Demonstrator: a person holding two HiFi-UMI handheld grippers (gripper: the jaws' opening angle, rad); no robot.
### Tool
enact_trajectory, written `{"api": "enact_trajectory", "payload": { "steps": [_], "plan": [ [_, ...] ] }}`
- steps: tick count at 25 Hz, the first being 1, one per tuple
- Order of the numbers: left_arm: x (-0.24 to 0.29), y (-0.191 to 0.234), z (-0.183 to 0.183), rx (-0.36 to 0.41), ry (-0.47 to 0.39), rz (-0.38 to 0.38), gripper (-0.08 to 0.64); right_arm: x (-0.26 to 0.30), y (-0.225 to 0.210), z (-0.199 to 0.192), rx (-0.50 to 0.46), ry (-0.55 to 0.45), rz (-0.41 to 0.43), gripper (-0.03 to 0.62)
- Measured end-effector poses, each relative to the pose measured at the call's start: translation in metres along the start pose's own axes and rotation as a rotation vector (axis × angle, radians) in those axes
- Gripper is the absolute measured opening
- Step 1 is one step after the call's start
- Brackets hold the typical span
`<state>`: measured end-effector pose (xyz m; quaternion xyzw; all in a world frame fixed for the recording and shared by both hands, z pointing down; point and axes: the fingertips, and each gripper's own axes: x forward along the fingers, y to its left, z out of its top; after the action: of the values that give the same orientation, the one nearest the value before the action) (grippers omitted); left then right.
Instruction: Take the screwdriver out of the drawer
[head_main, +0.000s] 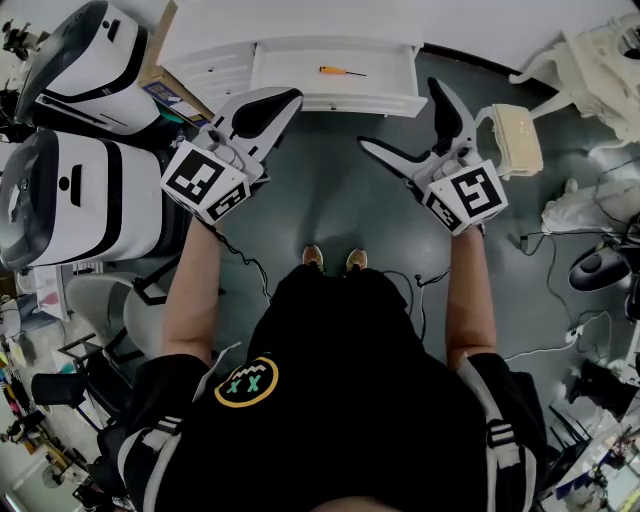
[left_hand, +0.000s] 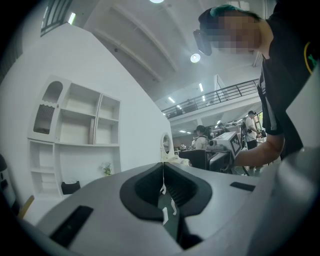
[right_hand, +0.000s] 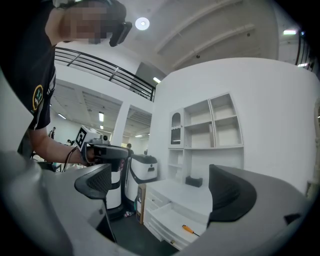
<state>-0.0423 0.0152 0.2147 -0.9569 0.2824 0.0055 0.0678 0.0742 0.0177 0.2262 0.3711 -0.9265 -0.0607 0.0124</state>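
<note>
Faintly, one screwdriver (head_main: 341, 71) showed in the one open drawer (head_main: 335, 103), its tip indistinct; my left tool (head_main: 270, 100) was closed empty, my right tool (head_main: 400, 115) wide open.

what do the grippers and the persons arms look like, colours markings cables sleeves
The left gripper and the right gripper have pale grey shells and long tapered jaws lined with black ribbed pads. Each carries a white marker cube printed with black squares. A thin black cable trails from each. The person wears a black short-sleeved shirt with pale bands at the shoulders.
</note>
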Motion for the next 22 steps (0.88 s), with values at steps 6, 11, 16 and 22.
{"api": "enact_trajectory", "payload": {
  "steps": [6, 11, 16, 22],
  "plan": [
    [0.003, -0.005, 0.001, 0.004, 0.001, 0.0, 0.02, -0.005, -0.001, -0.003, -0.005, 0.008, 0.005, 0.583],
    [0.004, -0.01, 0.002, 0.009, 0.008, 0.006, 0.02, -0.01, -0.003, -0.003, -0.009, 0.008, 0.009, 0.583],
    [0.013, -0.017, 0.003, 0.012, 0.018, 0.024, 0.02, -0.019, -0.011, -0.004, -0.007, 0.002, 0.025, 0.583],
    [0.026, -0.029, 0.003, 0.013, 0.025, 0.056, 0.02, -0.033, -0.022, -0.004, -0.01, -0.008, 0.053, 0.583]
  ]
}}
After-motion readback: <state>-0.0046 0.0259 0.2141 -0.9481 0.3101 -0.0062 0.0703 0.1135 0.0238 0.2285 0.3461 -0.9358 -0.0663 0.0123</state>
